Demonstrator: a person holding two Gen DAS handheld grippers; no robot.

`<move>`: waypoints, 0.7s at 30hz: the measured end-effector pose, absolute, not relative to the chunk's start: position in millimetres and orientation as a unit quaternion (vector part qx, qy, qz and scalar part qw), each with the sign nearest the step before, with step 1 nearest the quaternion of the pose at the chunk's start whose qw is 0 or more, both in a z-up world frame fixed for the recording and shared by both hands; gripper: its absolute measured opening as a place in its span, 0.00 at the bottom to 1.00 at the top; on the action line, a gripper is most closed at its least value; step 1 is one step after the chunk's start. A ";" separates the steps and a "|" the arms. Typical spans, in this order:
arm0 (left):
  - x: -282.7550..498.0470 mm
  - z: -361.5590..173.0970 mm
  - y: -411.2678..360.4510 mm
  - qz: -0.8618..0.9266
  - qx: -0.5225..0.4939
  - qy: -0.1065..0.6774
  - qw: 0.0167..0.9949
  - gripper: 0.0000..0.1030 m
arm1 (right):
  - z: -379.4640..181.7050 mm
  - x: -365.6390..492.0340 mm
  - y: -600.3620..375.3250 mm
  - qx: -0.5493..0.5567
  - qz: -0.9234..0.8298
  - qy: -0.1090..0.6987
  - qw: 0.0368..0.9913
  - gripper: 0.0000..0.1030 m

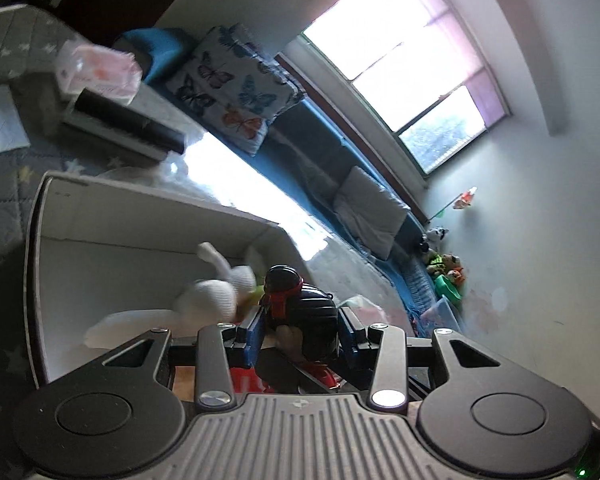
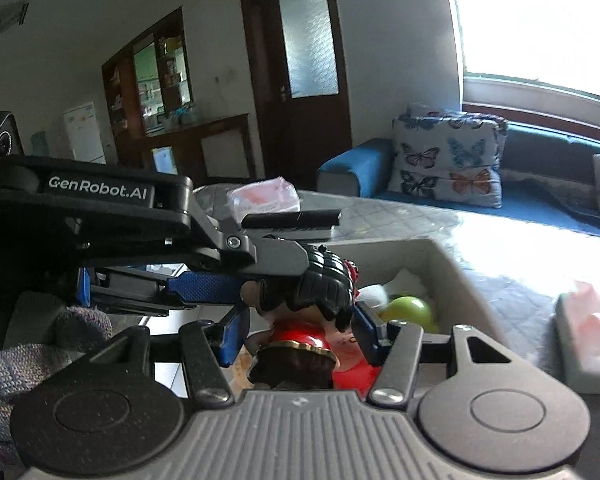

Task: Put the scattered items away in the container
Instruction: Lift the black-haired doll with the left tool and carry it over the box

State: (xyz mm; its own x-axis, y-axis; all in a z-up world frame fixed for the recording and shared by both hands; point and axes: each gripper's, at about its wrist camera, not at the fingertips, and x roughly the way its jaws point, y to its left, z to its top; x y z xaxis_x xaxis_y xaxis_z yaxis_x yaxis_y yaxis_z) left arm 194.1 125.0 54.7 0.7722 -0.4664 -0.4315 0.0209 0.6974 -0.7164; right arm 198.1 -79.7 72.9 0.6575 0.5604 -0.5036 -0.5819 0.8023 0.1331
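Both of my tools are on the same small doll. My left tool (image 1: 302, 330) has its blue fingers (image 1: 256, 330) pressed against the two sides of the doll (image 1: 300, 312), clamped on its black ridged hair. My right tool (image 2: 298, 334) is closed on it as well, its blue fingers (image 2: 232, 334) against the red body. From the right wrist view the left tool (image 2: 204, 288) reaches in from the left, its blue fingertip lying against the doll's head.

The doll (image 2: 312, 304) has glossy black hair in thick moulded ridges, a round black bun on top tied with a red band, a skin-coloured face, and a shiny red dress with a dark collar edged in gold. It is held above the near end of the grey box (image 1: 140, 216), not resting on anything I can see.

Inside the box, just past the doll, lie a white knitted soft toy (image 1: 216, 288) with long limbs and a yellow-green ball (image 2: 410, 310).

The box stands on a worktop (image 2: 500, 248) covered in a grey quilted cloth with a clear sheet over it. Further along sit a pink tissue pack (image 2: 264, 198) on a flat black and grey case (image 2: 292, 220). Another pink pack (image 2: 592, 316) lies to the right of the box.

Beyond are a blue sofa (image 2: 356, 160), a butterfly cushion (image 2: 448, 160) and a bright window (image 1: 404, 64).
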 end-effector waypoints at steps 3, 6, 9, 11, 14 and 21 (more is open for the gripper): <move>201.1 44.2 132.1 -0.136 -0.375 0.314 0.862 0.42 | 66.0 205.4 -74.9 -0.018 0.318 0.280 0.906 0.55; 206.7 35.5 138.1 -0.134 -0.391 0.321 0.852 0.42 | 61.1 212.9 -73.9 -0.013 0.322 0.289 0.901 0.55; 210.1 29.6 143.0 -0.136 -0.404 0.324 0.844 0.43 | 57.9 212.6 -72.0 -0.017 0.324 0.294 0.899 0.56; 211.5 26.8 146.6 -0.136 -0.415 0.328 0.838 0.43 | 56.5 212.3 -69.2 -0.023 0.322 0.295 0.899 0.56; 214.2 23.0 150.9 -0.136 -0.428 0.332 0.830 0.43 | 55.5 214.0 -66.3 -0.029 0.322 0.298 0.898 0.56; 217.6 29.3 152.8 -0.141 -0.425 0.324 0.834 0.42 | 59.7 218.3 -60.9 -0.047 0.322 0.296 0.898 0.55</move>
State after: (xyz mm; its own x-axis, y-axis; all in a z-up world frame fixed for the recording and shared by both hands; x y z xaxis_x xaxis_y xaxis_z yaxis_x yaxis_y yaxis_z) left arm 217.6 152.8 29.3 0.7510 -0.5095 -0.4200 -0.0405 0.5993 -0.7995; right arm 218.3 -60.9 59.7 0.6171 0.5516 -0.5613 -0.6067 0.7877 0.1071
